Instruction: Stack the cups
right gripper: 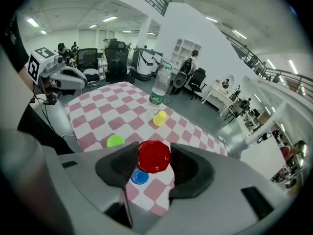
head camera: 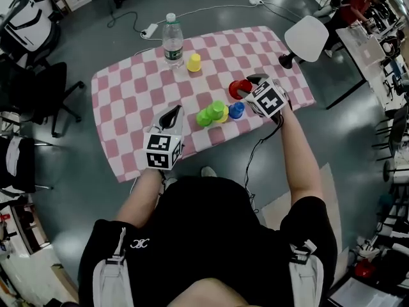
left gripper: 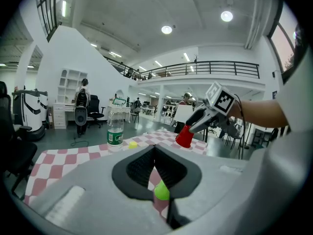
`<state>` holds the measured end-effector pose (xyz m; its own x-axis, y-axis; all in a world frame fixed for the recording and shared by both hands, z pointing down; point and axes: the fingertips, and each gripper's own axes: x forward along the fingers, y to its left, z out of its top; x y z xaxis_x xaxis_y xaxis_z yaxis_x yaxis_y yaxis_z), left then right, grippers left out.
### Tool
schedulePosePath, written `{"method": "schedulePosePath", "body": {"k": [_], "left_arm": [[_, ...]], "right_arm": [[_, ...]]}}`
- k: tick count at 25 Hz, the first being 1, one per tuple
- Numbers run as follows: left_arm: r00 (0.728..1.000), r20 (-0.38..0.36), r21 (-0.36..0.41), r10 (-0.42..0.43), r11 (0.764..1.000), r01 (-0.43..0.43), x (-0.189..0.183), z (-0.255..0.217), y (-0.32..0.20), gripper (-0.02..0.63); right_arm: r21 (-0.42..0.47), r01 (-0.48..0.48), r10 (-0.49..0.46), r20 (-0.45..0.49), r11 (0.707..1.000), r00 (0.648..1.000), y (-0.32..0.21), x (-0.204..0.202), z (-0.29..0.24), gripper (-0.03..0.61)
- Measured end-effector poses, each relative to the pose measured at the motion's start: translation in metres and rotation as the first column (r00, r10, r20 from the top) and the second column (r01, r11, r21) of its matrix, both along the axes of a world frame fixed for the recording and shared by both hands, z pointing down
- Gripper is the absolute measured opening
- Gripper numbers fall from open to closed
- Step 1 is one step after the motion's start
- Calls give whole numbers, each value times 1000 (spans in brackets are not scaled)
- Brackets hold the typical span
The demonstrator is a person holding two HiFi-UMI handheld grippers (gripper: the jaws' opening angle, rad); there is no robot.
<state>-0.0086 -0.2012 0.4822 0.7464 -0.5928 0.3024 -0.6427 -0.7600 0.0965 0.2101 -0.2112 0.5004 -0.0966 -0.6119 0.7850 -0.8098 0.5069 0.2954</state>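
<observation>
Grips a red plastic cup (right gripper: 154, 155) in the right gripper (head camera: 248, 85), jaws set wide and pressing on the cup's two sides, flat end turned toward the gripper's camera. Holds it tilted and clear of the pink-and-white checked tablecloth (head camera: 128, 88), just above a small blue plastic cup (head camera: 236, 110) standing near the front edge. Shows a lime-green plastic cup (head camera: 211, 114) just beside the blue one, toward the left gripper (head camera: 172, 112). Carries that left gripper low over the cloth's near edge, jaws closed together with nothing between them, the green cup glimpsed only through the gap beyond them in the left gripper view. Leaves a yellow plastic cup (head camera: 193, 62) standing apart at the far side of the table, next to a clear plastic water bottle with a green label (head camera: 172, 40), upright and capped.
</observation>
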Motion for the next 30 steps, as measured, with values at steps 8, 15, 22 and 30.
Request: {"method": "schedulePosePath", "body": {"k": [8,15,22,30], "left_arm": [[999,31,-4,-40,999,40,6,6,4,15],[997,45,-13,-60,998,61,6,11,4,15],[996,50,-17,-69,997,70,9,13,2,15],[997,52,-15,-65,998,66,8,15,-1,15]], "right_arm": [[-83,30,-29,9,996,1000,9,8,49,204],[-127,54,-52,16,990,999,12,4,73,206],[-156,87,-86,11,984,996,16,-6,79,206],[-186,90,-92,-5,978,996,19,-12,94,206]]}}
